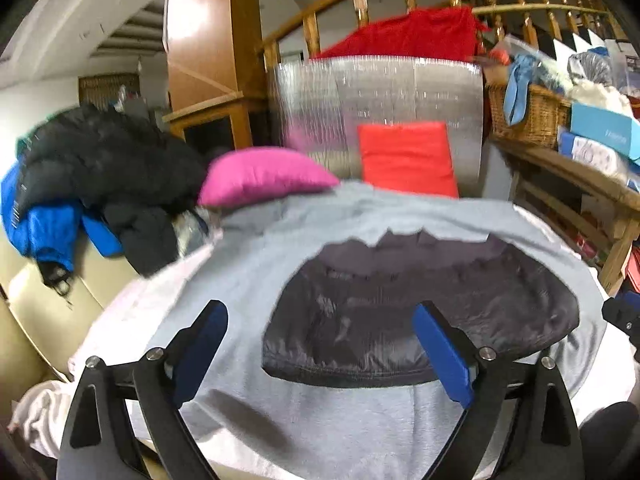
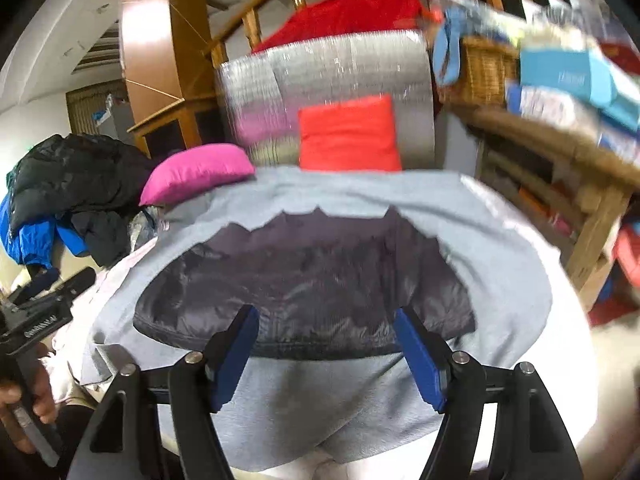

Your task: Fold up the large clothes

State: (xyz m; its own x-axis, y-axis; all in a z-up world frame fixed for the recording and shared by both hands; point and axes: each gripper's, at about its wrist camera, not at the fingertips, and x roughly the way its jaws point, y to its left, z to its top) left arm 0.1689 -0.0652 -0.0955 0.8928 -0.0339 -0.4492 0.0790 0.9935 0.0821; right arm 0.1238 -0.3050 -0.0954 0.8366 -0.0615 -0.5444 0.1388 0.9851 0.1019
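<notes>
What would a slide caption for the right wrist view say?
Right gripper with open jaws above a dark puffy jacket folded on a grey cloth.

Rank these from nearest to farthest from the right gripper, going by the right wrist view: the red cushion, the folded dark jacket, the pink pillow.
From the right gripper:
1. Folded dark jacket, on the grey cloth just beyond the fingertips.
2. Pink pillow, farther back, on the left.
3. Red cushion, at the back against the silver mat.

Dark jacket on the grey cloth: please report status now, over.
Left gripper open, right gripper open, both empty. Dark jacket lies folded on grey cloth. Pink cushion at far edge, not blocking.
</notes>
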